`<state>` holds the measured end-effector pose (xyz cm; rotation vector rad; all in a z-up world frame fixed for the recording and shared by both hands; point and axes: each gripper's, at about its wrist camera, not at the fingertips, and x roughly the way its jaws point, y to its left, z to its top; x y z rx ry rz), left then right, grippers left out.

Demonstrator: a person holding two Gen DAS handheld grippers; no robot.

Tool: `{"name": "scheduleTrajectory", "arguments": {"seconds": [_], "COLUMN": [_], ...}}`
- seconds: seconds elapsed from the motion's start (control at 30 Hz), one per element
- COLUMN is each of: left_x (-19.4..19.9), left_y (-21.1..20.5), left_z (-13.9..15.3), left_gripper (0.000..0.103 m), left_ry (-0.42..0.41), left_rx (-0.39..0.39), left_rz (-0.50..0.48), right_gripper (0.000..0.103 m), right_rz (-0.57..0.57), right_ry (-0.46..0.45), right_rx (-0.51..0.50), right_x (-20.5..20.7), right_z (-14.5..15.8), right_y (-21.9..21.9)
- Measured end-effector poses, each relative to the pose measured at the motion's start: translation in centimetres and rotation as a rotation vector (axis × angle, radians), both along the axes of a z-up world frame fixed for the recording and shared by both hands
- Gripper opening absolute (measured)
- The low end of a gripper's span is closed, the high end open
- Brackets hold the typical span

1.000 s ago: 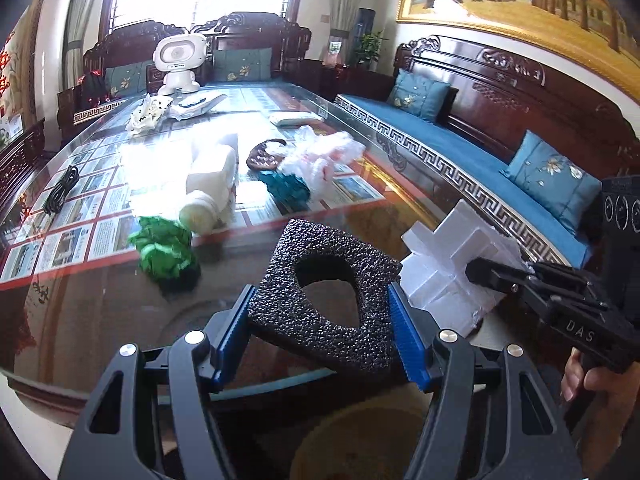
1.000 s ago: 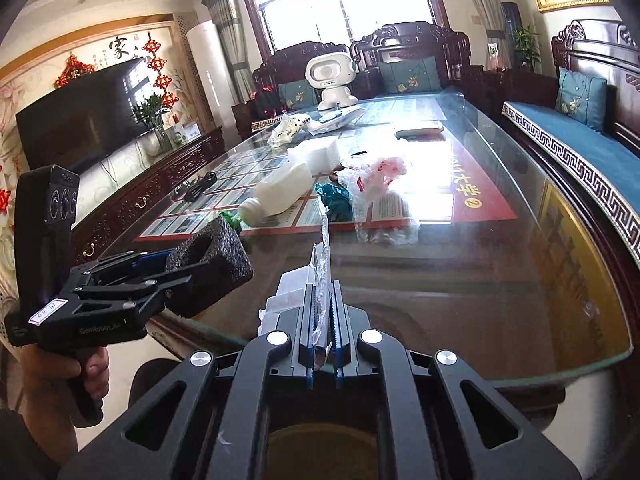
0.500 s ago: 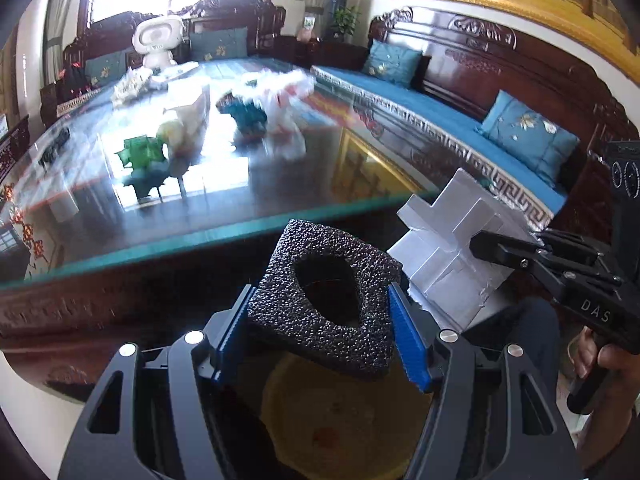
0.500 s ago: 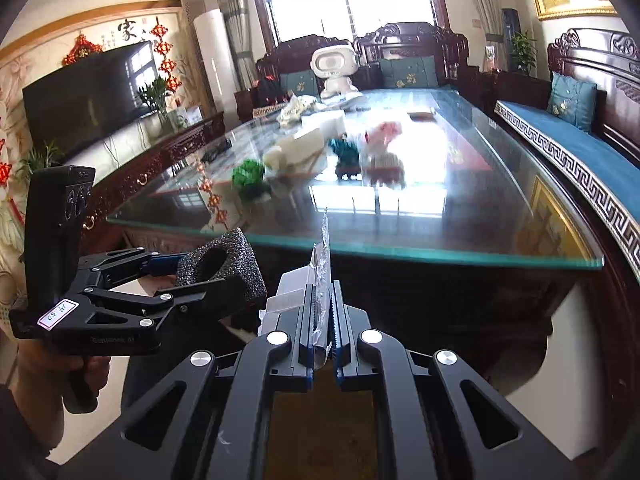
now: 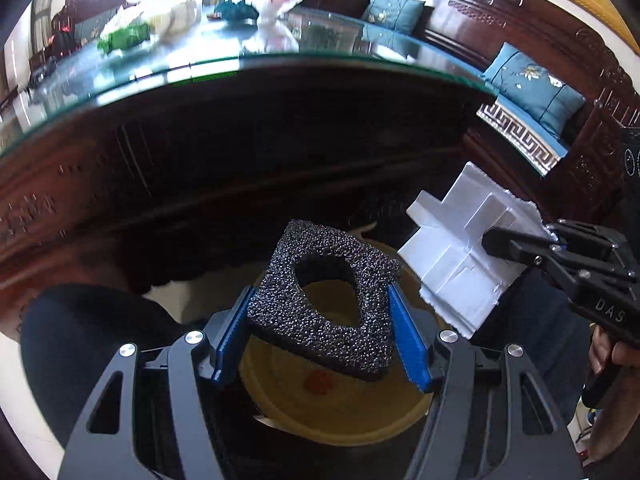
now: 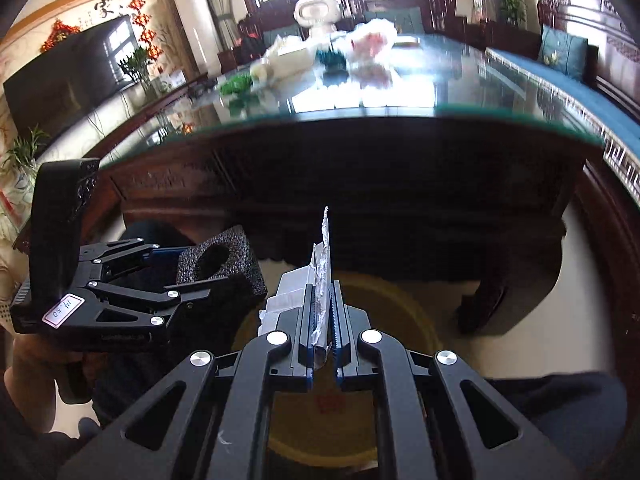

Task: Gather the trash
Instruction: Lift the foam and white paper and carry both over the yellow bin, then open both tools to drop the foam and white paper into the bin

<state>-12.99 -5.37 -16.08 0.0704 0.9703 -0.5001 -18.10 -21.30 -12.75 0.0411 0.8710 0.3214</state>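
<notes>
From my left wrist camera, the glass table edge (image 5: 280, 60) arcs across the top, its dark carved side filling the middle, and below it there is open room above a yellow bin (image 5: 344, 408) on the floor. My left gripper (image 5: 324, 320) hangs over that bin, its blue fingers (image 5: 408, 340) spread fairly wide and clamped on the sides of a black foam block (image 5: 332, 312) with a hole through it. To the right, my right gripper (image 5: 496, 240) pinches a white foam piece (image 5: 460, 264) beside the bin's rim. From my right wrist camera, the table edge (image 6: 360, 116) sits above, with pale floor to the right of the bin (image 6: 416, 320). The right gripper (image 6: 324, 320) has its fingers (image 6: 343, 320) nearly together, squeezing the thin white foam piece (image 6: 325, 256) on edge over the bin. The left gripper (image 6: 192, 276) holds the black foam block (image 6: 228, 264) just beside it.
</notes>
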Motion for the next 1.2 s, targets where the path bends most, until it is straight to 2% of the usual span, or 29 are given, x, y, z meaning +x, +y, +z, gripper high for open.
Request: {"name": "scheduleTrajectory", "arguments": {"seconds": [0.23, 0.33, 1.2], "left_x": [0.3, 0.6, -0.1], "left_y": [-0.3, -0.7, -4.2], "left_z": [-2.4, -2.9, -5.1], "left_gripper": [0.065, 0.065, 0.065], "left_ry": [0.056, 0.066, 0.138], "left_rx": [0.009, 0.007, 0.018], "left_rz": [0.002, -0.003, -0.084], "right_gripper": [0.009, 0.019, 0.019], "right_rz": [-0.013, -0.028, -0.053], "right_ry": [0.052, 0.073, 0.087], "right_rx": [0.001, -0.001, -0.008], "right_x": [0.4, 0.8, -0.4], "right_z": [-1.9, -2.6, -3.2], "right_y": [-0.4, -0.9, -2.4]}}
